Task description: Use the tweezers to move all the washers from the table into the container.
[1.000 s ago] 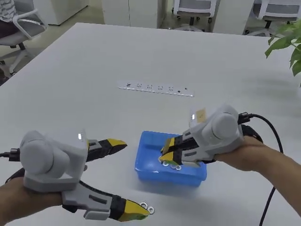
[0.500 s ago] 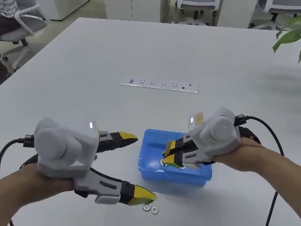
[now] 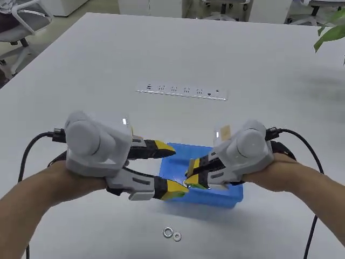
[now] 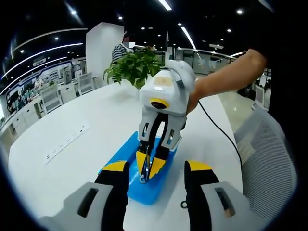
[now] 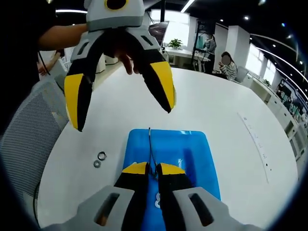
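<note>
A blue container [image 3: 215, 198] sits on the white table near me. My right gripper [image 3: 192, 176] hovers over it, shut on thin metal tweezers [image 5: 150, 147] whose tips point down into the container [image 5: 185, 147]. My left gripper [image 3: 172, 170] is open and holds nothing; its jaws sit at the container's left edge, facing the right gripper [image 4: 161, 108]. Two small washers [image 3: 172, 233] lie on the table in front of the container, also visible as the washers [image 5: 99, 159] left of it. A washer or two [image 5: 158, 201] rest inside the container, partly hidden by my right jaws.
A white power strip [image 3: 182, 90] lies flat further back on the table. Plant leaves [image 3: 331, 32] hang over the far right corner. Office chairs [image 3: 21, 27] stand beyond the far-left table edge. A cable [image 3: 304, 148] trails from the right gripper.
The left gripper has moved up and right from beside the two washers to the container's left edge, still open. The right gripper has stayed over the container with the tweezers.
</note>
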A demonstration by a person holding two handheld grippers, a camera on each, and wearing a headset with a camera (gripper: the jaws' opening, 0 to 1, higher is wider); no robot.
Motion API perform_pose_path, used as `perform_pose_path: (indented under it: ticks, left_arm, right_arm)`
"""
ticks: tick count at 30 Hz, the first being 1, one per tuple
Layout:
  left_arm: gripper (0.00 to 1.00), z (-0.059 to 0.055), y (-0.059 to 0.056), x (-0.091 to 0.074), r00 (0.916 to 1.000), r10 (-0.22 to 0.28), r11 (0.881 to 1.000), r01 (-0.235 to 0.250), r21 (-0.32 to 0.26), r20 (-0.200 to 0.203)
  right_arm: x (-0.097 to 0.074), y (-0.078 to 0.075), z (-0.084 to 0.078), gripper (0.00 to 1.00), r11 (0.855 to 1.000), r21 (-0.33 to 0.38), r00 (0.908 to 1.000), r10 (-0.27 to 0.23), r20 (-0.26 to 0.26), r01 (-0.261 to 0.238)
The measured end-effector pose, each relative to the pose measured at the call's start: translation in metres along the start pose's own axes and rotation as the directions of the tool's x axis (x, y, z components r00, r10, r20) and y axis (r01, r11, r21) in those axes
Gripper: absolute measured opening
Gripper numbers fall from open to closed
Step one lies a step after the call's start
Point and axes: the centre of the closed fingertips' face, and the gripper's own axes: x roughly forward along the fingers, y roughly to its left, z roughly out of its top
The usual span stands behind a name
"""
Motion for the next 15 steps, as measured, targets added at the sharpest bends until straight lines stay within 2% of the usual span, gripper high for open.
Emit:
perform_pose_path:
  ticks: [3,8,10,15]
  left_arm:
    - [0.40,0.004,0.000,0.006,0.9999,-0.015,1.000,0.015,0.008,0.006]
    - [0.24,0.004,0.003,0.014,0.9998,-0.020,0.999,0.020,0.038,-0.005]
    - [0.24,0.004,0.004,0.016,0.9997,-0.022,0.999,0.023,0.048,-0.009]
    - [0.13,0.001,0.009,0.021,0.9993,-0.027,0.996,0.029,0.089,-0.026]
  right_arm:
    - [0.000,0.000,0.000,0.08,1.000,-0.001,1.0000,0.001,0.001,-0.001]
    - [0.000,0.001,0.000,0.08,1.000,-0.007,1.0000,0.003,-0.002,-0.003]
    - [0.000,0.001,-0.001,0.08,1.000,-0.009,1.0000,0.003,-0.003,-0.003]
    - [0.000,0.003,0.000,0.08,1.000,-0.019,1.0000,0.006,-0.006,-0.006]
